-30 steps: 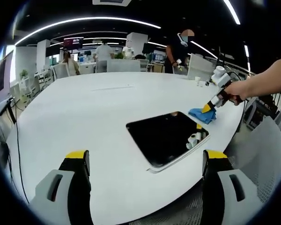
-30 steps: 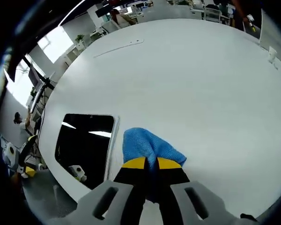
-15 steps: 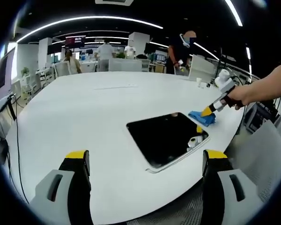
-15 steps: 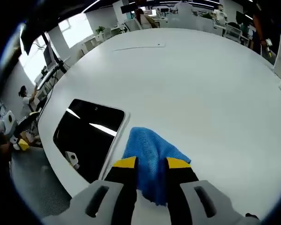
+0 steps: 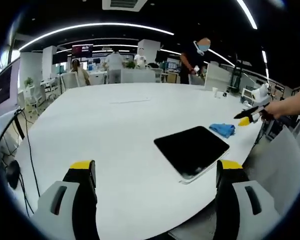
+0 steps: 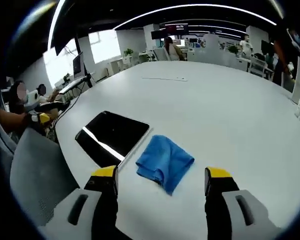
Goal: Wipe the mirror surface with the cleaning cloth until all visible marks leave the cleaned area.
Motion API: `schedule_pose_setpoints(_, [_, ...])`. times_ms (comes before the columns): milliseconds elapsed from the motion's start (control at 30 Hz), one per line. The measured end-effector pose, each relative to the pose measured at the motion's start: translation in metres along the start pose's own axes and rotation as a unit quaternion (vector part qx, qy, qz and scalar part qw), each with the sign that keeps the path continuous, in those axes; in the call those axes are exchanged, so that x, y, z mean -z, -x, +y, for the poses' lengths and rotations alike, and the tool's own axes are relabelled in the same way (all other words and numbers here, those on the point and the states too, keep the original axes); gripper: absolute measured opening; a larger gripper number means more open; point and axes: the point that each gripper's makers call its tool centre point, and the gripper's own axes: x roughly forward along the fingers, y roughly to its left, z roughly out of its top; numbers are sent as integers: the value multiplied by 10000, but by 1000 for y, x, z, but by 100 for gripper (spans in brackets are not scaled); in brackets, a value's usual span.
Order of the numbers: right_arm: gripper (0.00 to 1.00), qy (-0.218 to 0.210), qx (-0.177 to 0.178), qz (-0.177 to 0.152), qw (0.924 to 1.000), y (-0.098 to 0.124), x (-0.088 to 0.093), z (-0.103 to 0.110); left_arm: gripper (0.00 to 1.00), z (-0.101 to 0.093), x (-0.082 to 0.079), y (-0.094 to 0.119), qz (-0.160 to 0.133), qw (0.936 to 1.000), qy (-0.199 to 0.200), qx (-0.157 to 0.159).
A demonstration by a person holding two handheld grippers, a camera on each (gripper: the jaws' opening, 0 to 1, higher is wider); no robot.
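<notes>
While your left gripper (image 5: pixel 155 172) hangs back over the near edge of the white table (image 5: pixel 100 130), its jaws stand wide apart with nothing between them, and the mirror (image 5: pixel 192 149) lies ahead of it and off toward the right, a dark rounded rectangle close to the table's edge. Past the mirror's far corner sits the blue cloth (image 5: pixel 223 129), crumpled, close beside the mirror and seemingly just clear of it, and farther right your right gripper (image 5: pixel 246 120) hovers just off the cloth.

Seen from the right gripper view, the mirror (image 6: pixel 112 136) lies to the left of the jaws with its long axis running diagonally away, and the cloth (image 6: pixel 164 159) rests on the table right beside the mirror's near long edge, almost centred ahead of your right gripper (image 6: pixel 162 180). Those jaws are spread wide and empty, on either side of the cloth but short of it, touching nothing. Your right hand is clearly the nearer one, so I'd judge the next move is yours on that side: reach forward and down to take the cloth, then sweep left onto the glass.
</notes>
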Motion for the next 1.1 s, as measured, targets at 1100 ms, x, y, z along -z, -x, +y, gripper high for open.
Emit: schedule_pose_setpoints(1100, [98, -409, 945, -281, 9943, 11, 16, -19, 99, 15, 10, 4, 191, 9994, 295, -17])
